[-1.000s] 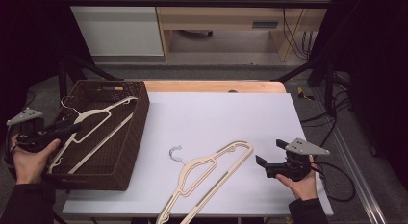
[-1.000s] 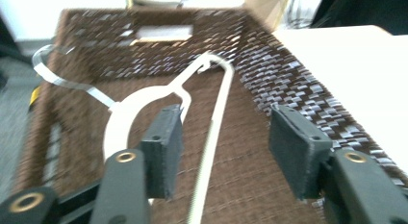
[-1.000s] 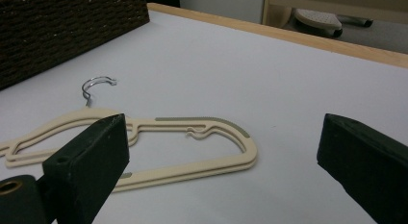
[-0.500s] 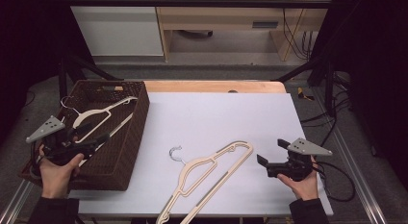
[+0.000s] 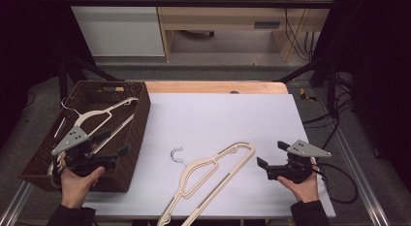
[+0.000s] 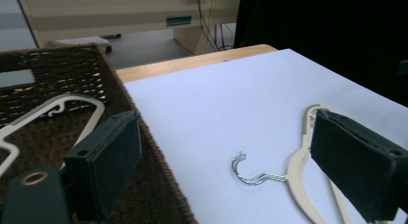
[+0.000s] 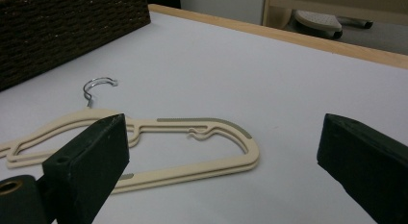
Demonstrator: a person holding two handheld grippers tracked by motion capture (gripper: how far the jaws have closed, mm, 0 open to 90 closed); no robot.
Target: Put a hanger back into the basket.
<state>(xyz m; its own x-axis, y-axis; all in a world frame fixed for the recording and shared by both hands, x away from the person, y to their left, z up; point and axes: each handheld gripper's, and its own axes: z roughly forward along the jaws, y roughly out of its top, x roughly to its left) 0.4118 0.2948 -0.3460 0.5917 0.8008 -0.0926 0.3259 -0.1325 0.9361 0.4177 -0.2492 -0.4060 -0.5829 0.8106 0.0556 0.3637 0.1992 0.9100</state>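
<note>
Both your grippers, left [image 5: 112, 147] and right [image 5: 269, 154], gape empty; the hanger [image 5: 213, 173] is light, stiff, slippery — pinch its flat shoulder bar

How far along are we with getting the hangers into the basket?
One hanger already lies in the basket. The left gripper hovers over the basket's near rim; its jaws have just been opening, with nothing between them. The other hanger is still flat on the table, untouched. The right gripper waits open beside it. So roughly halfway: that hanger still needs picking up and placing.
</note>
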